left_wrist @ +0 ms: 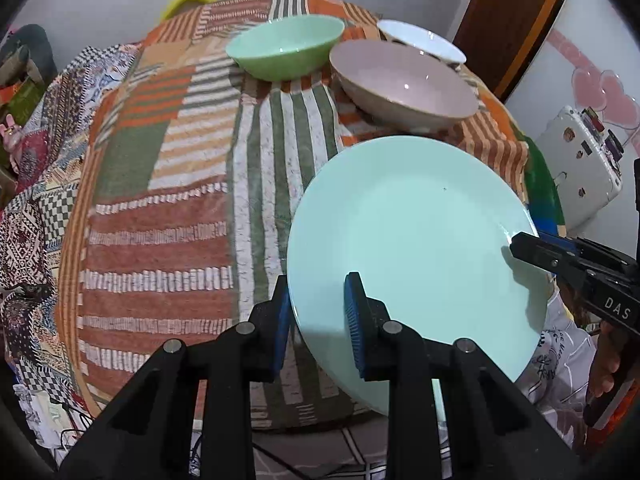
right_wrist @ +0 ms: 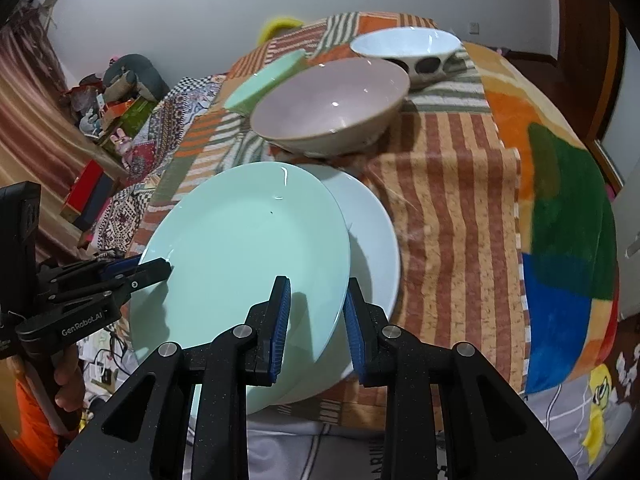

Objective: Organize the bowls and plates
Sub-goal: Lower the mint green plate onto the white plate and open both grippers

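A mint-green plate (left_wrist: pixel 416 240) hangs tilted over the near right part of the table, held by both grippers. My left gripper (left_wrist: pixel 318 280) is shut on its near-left rim. My right gripper (right_wrist: pixel 318 282) is shut on the opposite rim and shows in the left wrist view as a black tip (left_wrist: pixel 520 246). Right under the mint plate (right_wrist: pixel 248 248) a white plate (right_wrist: pixel 376 232) lies on the cloth, partly covered. The left gripper (right_wrist: pixel 160 268) bites the rim at the left. Behind stand a pink bowl (right_wrist: pixel 332 100), a white bowl (right_wrist: pixel 408 46) and a green bowl (left_wrist: pixel 286 46).
A striped patchwork cloth (left_wrist: pixel 160 208) covers the round table, which drops off on every side. A white case (left_wrist: pixel 576 176) and a wooden door frame (left_wrist: pixel 516 20) lie to the right. Boxes and toys (right_wrist: pixel 116 120) crowd the floor to the left.
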### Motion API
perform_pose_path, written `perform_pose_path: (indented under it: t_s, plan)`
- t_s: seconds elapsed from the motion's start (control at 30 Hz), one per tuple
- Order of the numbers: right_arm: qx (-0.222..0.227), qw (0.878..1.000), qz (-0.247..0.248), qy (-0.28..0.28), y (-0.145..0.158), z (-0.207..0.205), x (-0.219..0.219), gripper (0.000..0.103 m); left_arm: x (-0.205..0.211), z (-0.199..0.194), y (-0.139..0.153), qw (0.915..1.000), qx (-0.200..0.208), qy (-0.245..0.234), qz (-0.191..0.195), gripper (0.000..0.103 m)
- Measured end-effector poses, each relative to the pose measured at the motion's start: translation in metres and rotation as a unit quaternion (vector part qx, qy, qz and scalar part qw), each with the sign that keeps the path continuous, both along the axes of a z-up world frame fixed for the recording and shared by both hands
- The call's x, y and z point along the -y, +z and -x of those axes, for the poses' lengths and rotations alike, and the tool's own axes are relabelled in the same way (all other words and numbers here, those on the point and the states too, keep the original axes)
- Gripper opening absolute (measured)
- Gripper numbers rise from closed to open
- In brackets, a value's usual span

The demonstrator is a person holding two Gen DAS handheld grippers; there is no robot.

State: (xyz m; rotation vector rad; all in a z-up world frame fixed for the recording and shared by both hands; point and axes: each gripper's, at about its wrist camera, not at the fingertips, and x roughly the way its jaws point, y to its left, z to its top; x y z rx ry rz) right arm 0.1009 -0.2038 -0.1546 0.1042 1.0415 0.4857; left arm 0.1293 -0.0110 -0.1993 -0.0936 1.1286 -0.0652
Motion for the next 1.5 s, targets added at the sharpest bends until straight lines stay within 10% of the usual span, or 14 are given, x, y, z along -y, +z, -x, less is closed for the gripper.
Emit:
perform_pose_path:
  t_s: [1.23, 1.5]
  plan:
    - [0.003, 1.0, 0.006, -0.02, -0.002, -0.013, 0.008, 0.025, 0.005, -0.027, -0.015, 0.9994, -0.013, 0.002, -0.033, 0.026]
    - [0.041, 0.998, 0.023, -0.036, 0.02, -0.013, 0.025, 0.046, -0.005, -0.017, 0.033, 0.9982, 0.051, 0.012, -0.028, 0.031]
